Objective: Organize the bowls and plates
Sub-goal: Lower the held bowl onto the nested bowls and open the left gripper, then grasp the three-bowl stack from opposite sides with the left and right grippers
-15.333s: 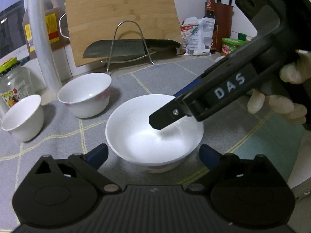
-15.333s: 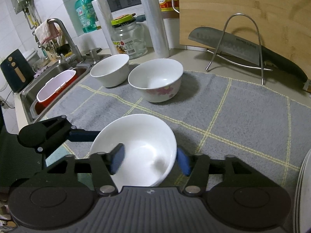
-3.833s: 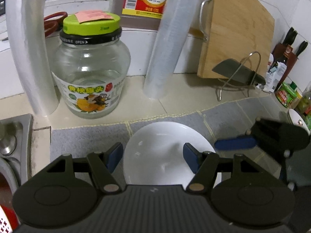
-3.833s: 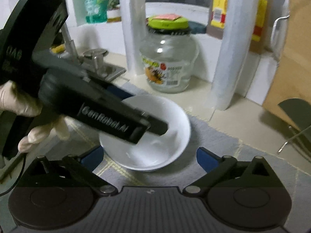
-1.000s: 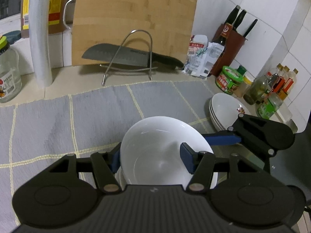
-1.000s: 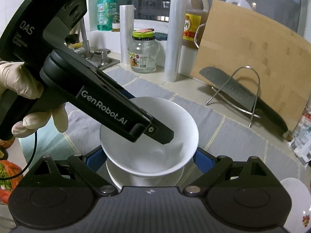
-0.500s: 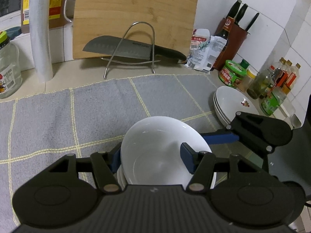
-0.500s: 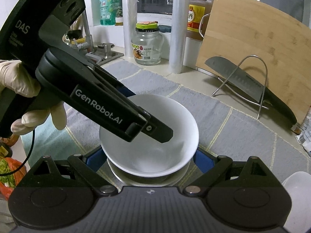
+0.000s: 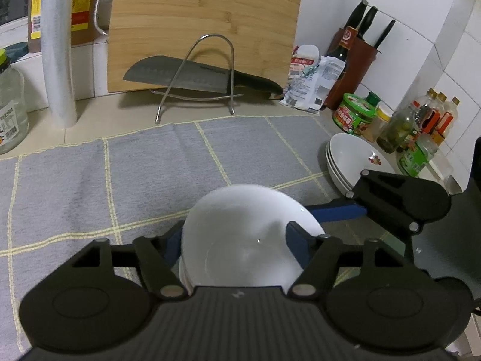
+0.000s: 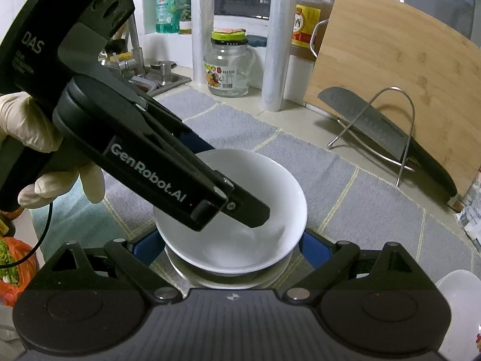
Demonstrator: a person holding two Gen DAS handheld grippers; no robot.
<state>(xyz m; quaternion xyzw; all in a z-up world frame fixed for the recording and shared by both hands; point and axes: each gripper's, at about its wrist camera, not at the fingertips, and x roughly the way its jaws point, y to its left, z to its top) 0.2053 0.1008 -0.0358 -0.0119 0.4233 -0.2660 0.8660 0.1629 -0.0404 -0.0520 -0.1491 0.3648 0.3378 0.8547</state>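
Now left claw (image 9: 234, 242) grips bowl (image 9: 243, 237) rim, right claw (image 10: 230, 246) open.

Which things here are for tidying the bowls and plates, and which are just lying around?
For the job: upper white bowl in the left gripper, lower white bowl underneath, stack of white plates.
Just lying around: bamboo cutting board, steel cleaver on its wire stand, glass jar with green lid, brown knife block.

the left gripper (image 9: 234, 240) is clamped on the top bowl (image 9: 240, 246) rim; the right gripper (image 10: 231, 249) is spread wide around the stack, fingers (image 10: 312, 248) apart.
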